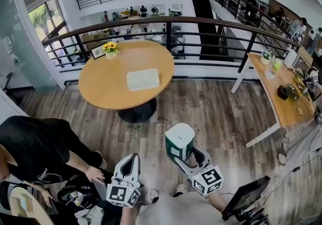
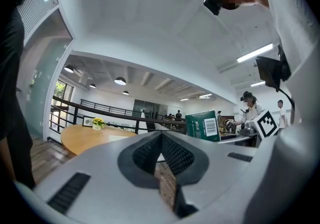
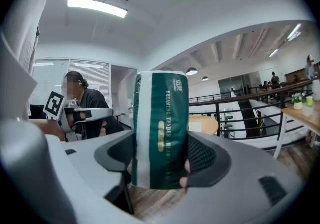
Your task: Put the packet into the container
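Note:
A green and white packet [image 1: 179, 138] stands upright between the jaws of my right gripper [image 1: 183, 149], low over the wooden floor. In the right gripper view the packet [image 3: 161, 128] fills the gap and both pads press on its sides; that gripper [image 3: 160, 157] is shut on it. My left gripper [image 1: 129, 164] hangs beside it to the left, jaws together with nothing in them [image 2: 161, 157]. The left gripper view also catches the packet [image 2: 203, 125]. A flat white container [image 1: 143, 79] lies on the round wooden table [image 1: 105, 88], well ahead of both grippers.
A small pot of yellow flowers [image 1: 110, 49] stands at the table's far edge. A black railing [image 1: 211, 32] runs behind the table. A person in black [image 1: 35, 151] crouches at the left. A long desk [image 1: 282, 95] stands at the right, a dark screen [image 1: 247, 195] near my feet.

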`<state>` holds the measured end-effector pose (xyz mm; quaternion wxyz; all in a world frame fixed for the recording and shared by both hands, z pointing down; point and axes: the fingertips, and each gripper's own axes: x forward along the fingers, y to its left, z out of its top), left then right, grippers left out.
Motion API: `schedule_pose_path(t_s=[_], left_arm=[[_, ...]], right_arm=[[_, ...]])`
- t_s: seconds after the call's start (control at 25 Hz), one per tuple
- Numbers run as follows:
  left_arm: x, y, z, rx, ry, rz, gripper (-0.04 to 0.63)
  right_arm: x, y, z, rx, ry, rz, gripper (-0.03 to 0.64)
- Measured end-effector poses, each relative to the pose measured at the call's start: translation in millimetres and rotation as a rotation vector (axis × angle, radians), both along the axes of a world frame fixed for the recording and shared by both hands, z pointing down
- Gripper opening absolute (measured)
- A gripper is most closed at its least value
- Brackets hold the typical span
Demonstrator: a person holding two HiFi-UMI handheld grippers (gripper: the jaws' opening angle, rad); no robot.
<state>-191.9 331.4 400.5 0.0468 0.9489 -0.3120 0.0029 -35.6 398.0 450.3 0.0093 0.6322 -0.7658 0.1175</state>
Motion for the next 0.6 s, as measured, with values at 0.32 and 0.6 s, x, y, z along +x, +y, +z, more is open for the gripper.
schedule_pose_path(t_s=[0.32,0.6], left_arm=[[21.1,1.6,-5.6,0.006,-0.005,-0.039,0.005],[52.2,9.8,-5.4,0.029,-0.027,-0.073,0.005]], right_arm=[[30.2,7.3,-0.3,-0.007,0.002,-0.009,0.313],[65.4,9.7,3.1,0.001,0.023,-0.040,0.312]])
